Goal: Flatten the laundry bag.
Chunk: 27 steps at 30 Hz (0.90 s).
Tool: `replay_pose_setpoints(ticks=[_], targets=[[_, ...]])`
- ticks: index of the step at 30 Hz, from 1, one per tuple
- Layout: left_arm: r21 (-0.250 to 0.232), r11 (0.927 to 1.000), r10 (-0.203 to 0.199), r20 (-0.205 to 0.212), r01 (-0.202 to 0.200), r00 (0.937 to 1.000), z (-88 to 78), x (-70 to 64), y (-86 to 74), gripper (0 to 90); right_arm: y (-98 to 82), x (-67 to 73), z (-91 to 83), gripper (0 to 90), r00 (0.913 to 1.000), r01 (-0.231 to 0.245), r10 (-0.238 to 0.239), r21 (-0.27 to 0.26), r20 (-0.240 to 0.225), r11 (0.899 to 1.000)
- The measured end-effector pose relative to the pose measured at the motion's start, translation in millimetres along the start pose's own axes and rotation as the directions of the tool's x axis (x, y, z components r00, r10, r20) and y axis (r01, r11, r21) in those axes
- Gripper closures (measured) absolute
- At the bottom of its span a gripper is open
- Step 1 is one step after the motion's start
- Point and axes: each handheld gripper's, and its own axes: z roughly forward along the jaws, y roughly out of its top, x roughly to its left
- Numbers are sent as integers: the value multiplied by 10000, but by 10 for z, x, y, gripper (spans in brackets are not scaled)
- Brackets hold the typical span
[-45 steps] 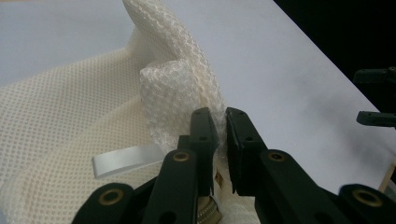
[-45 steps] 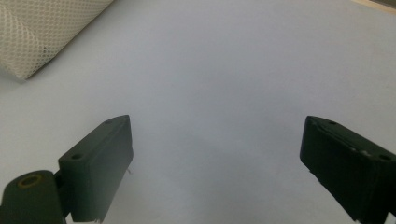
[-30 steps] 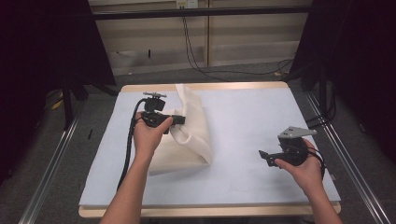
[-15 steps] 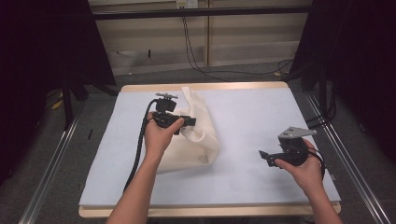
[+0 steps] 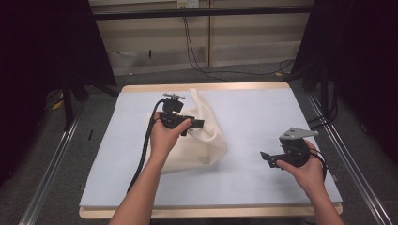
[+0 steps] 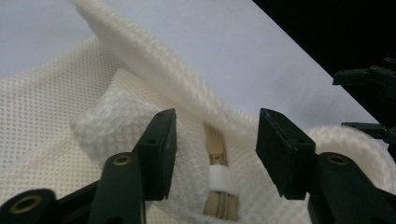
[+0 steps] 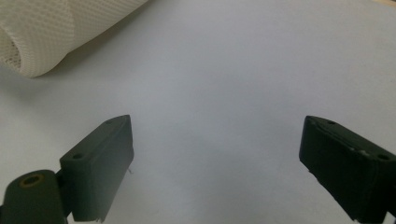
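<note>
1. My left gripper hangs over the cream mesh bag, which lies crumpled on the left-centre of the white table.
2. In the left gripper view my left gripper has its jaws apart, one on either side of a raised fold of the mesh bag. A tan zipper with a white tab sits in the gap between them. I cannot tell whether either jaw touches the cloth.
3. A thick rolled edge of the bag runs away across the table beyond the jaws.
4. My right gripper is well apart from the bag, near the right side of the table, its jaws pointing left toward the bag.
5. In the right gripper view my right gripper stands wide open with nothing between its jaws but bare table; a corner of the mesh bag shows at the upper left.
</note>
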Motion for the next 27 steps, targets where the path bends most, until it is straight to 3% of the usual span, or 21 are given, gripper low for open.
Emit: replay_pose_setpoints(ticks=[8,27], targets=[[158,9998,77,-11,-77,10000,-19,15,-8,337,-1,8,4,93,9999,-84,84,-4,-58,10000],[-35,10000,44,-620,-47,9981,-241,193,-62,258,-9,16,25,81,9999,-128,128,60,3,9999]])
